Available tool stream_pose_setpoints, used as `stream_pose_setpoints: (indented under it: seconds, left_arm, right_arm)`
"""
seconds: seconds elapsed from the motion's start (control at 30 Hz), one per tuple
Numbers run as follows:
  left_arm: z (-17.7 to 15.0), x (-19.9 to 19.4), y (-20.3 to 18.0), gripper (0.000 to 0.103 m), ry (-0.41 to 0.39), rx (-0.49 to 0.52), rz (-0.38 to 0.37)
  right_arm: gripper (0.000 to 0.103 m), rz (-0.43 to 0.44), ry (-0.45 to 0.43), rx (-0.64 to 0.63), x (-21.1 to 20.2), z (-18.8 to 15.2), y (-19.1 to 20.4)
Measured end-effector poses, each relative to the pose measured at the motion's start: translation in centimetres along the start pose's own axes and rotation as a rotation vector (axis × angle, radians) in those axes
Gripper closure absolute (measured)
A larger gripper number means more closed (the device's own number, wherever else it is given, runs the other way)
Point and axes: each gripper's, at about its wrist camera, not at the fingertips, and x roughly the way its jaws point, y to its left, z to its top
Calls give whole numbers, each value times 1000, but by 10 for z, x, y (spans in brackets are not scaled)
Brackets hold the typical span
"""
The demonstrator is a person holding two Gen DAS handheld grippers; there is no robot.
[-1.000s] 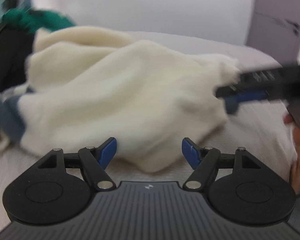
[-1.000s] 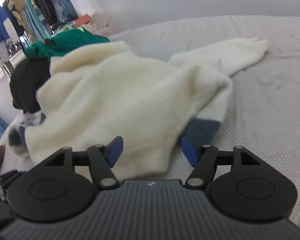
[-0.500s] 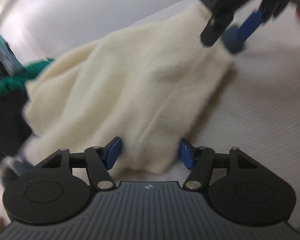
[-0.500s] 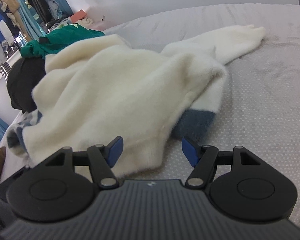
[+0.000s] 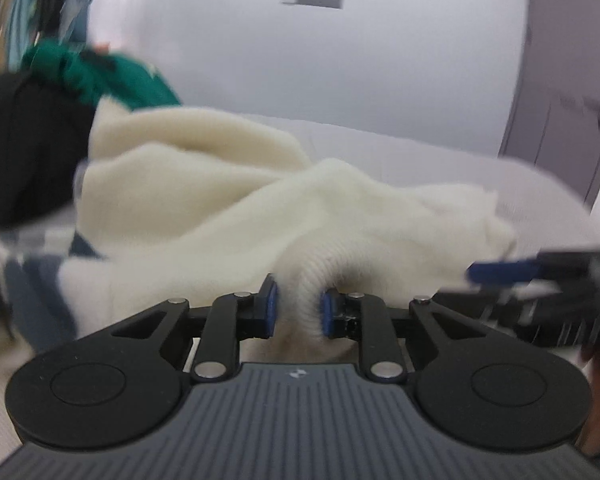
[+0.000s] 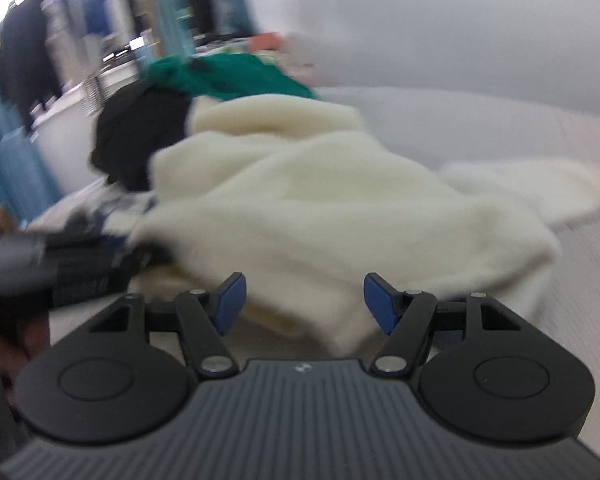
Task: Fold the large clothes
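A large fluffy cream sweater [image 5: 220, 208] with dark blue trim lies crumpled on the grey bed [image 6: 500, 120]. My left gripper [image 5: 298, 306] is at its near edge, jaws closing, and a raised fold of the knit is pinched between the blue pads. My right gripper [image 6: 305, 300] is open low over the sweater [image 6: 320, 208], whose near hem lies between and just beyond its fingers without touching the pads. Each gripper shows blurred in the other's view: the right gripper [image 5: 540, 280] at the right, the left gripper [image 6: 80, 264] at the left.
A black garment [image 5: 28, 148] and a green garment [image 5: 112, 72] are heaped behind the sweater on the left. Hanging clothes on a rack [image 6: 40, 40] stand beyond the bed. One sleeve [image 6: 540, 184] stretches right across the bedspread. A grey door [image 5: 560, 100] is at the far right.
My left gripper's jaws have come together on a fold of the sweater, which now bulges up between the pads. The right gripper swung left over the hem and stayed open.
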Motion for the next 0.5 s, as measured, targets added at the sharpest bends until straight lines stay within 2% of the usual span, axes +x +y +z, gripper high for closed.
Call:
stream_pose_setpoints:
  seconds: [0.1, 0.17, 0.23, 0.37, 0.43, 0.5]
  left_arm:
    - [1, 7, 13, 78, 27, -91, -26]
    - [3, 7, 19, 78, 28, -122, -35]
    - [4, 5, 19, 78, 26, -141, -36]
    - [3, 5, 21, 78, 16, -175, -47]
    - [3, 3, 23, 78, 10, -195, -59]
    - [1, 2, 23, 79, 3, -201, -62]
  right_arm:
    - [35, -43, -40, -136, 9, 0, 27]
    - [35, -110, -61, -216, 18, 1, 39]
    - [35, -192, -63, -316, 28, -3, 53]
    - [36, -259, -42, -469, 40, -12, 68]
    - [36, -295, -44, -506, 42, -12, 69]
    - [36, -313, -57, -474, 41, -8, 65]
